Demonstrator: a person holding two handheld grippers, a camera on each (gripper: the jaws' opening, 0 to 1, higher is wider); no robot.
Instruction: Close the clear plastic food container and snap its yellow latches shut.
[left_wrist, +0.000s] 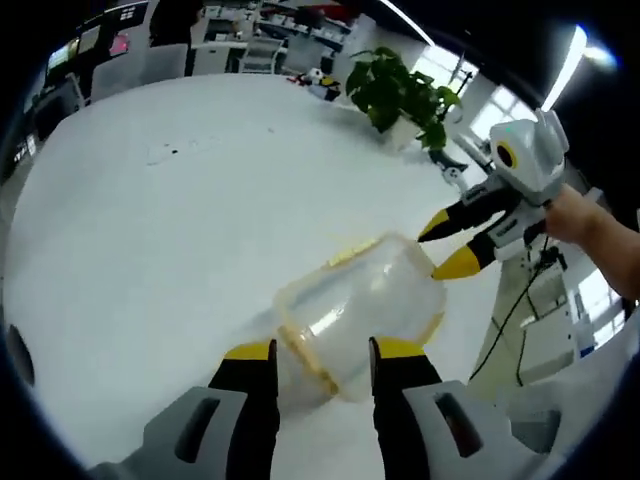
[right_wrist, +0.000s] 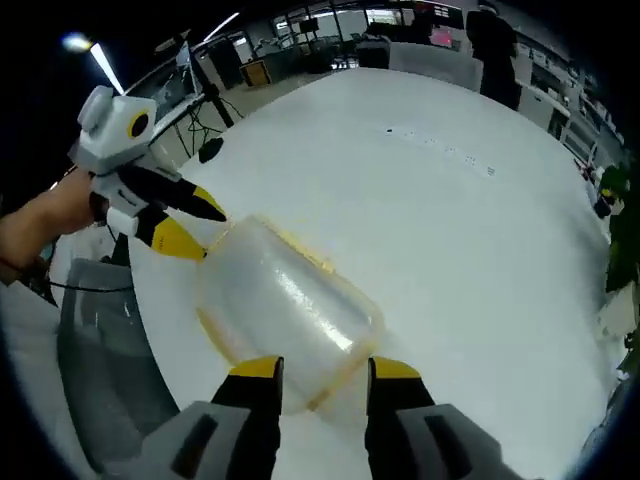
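Observation:
A clear plastic container (left_wrist: 355, 305) with yellow latches (left_wrist: 350, 251) lies tilted on the white table (left_wrist: 150, 220), held from both ends. One end sits between my left gripper's (left_wrist: 325, 350) yellow-tipped jaws, which press on its sides. My right gripper (left_wrist: 447, 247) reaches in from the right, its tips at the far end. In the right gripper view the container (right_wrist: 285, 295) and its yellow rim (right_wrist: 330, 385) sit between my right gripper's (right_wrist: 325, 368) jaws. There my left gripper (right_wrist: 192, 224) clasps the far left end.
A potted plant (left_wrist: 400, 90) stands at the table's far edge, with office desks behind it. A person's hand (left_wrist: 590, 225) holds the right gripper. A grey chair (right_wrist: 100, 350) stands below the table edge. Bare white tabletop (right_wrist: 450, 200) spreads beyond the container.

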